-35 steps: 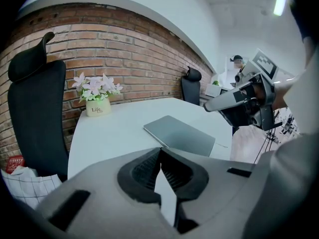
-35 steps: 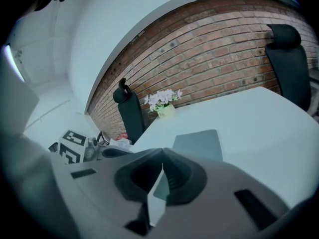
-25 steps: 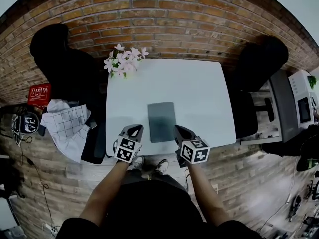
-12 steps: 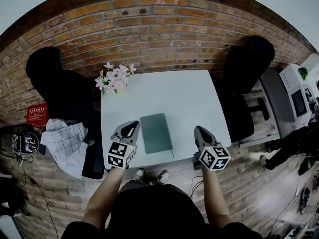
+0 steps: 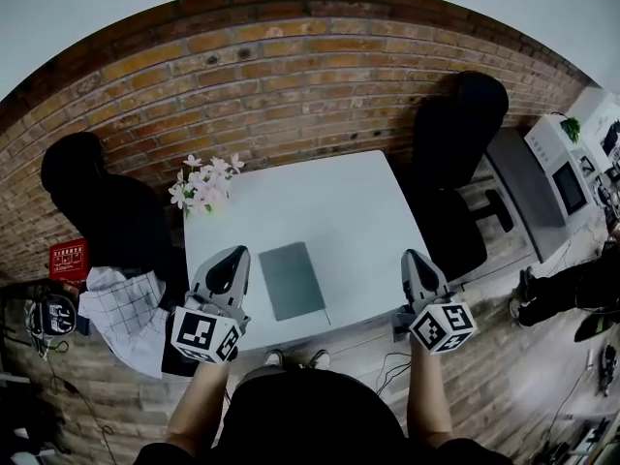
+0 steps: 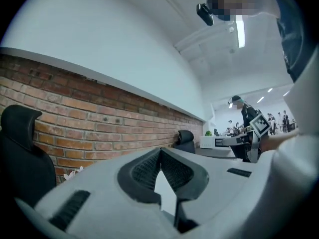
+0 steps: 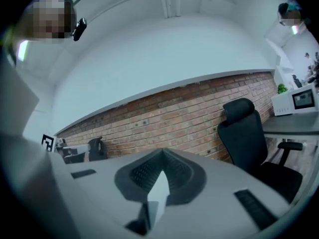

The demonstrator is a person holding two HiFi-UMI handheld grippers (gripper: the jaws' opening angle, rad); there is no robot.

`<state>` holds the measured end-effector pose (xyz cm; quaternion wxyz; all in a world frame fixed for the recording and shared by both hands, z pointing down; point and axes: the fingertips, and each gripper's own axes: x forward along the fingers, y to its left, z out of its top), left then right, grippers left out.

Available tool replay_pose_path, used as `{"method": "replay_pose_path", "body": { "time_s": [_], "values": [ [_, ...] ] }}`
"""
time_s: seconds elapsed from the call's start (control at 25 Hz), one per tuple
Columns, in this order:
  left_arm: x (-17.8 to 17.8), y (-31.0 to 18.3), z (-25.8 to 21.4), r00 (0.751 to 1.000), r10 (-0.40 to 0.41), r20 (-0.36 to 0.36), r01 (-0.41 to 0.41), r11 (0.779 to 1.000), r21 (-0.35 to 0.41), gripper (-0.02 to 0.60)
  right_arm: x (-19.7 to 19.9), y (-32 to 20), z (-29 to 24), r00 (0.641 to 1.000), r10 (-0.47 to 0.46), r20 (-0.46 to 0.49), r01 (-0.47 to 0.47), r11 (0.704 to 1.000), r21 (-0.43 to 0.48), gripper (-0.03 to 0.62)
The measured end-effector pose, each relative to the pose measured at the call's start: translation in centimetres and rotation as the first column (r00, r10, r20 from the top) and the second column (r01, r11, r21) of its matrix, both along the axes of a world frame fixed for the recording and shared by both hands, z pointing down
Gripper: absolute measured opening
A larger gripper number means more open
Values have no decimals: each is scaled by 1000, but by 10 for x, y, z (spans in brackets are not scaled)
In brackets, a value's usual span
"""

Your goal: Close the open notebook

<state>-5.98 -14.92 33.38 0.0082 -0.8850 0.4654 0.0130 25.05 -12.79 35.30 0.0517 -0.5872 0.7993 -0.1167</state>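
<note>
The notebook (image 5: pixel 293 279) lies flat on the white desk (image 5: pixel 329 197), close to the front edge. Its dark cover is on top, so it looks shut already. The left claw (image 5: pixel 229 256) is up in the air just left of the notebook. The right claw (image 5: pixel 417 260) is up by the right front corner of the desk, well apart from the notebook. Both claws are pressed together with nothing in them. Each claw's own view shows its two tips meeting, with only the brick wall and chairs beyond.

Not much can go wrong now, I think. If a claw dropped down and bumped the notebook, it could slide off the front edge, since it lies so near it. A claw tip could also catch the cover and flip it open. A big swing of the left claw could knock the pink flowers (image 5: pixel 203 180) at the back left corner. I cannot tell if the cover sits fully flat, and a springy cover might lift by itself
</note>
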Motion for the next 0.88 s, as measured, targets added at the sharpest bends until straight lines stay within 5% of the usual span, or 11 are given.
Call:
{"method": "replay_pose_path", "body": {
  "time_s": [0.24, 0.56, 0.88],
  "values": [
    [-11, 18, -33, 1000, -19, -13, 20, 998, 53, 23, 18, 18, -35, 998, 62, -33, -60, 996, 71, 14],
    [-24, 37, -48, 999, -53, 13, 51, 994, 95, 23, 52, 59, -36, 984, 175, -40, -173, 984, 43, 13],
    [-19, 44, -58, 999, -31, 16, 28, 992, 120, 23, 40, 54, -55, 986, 149, -71, -144, 987, 76, 13]
  ]
}}
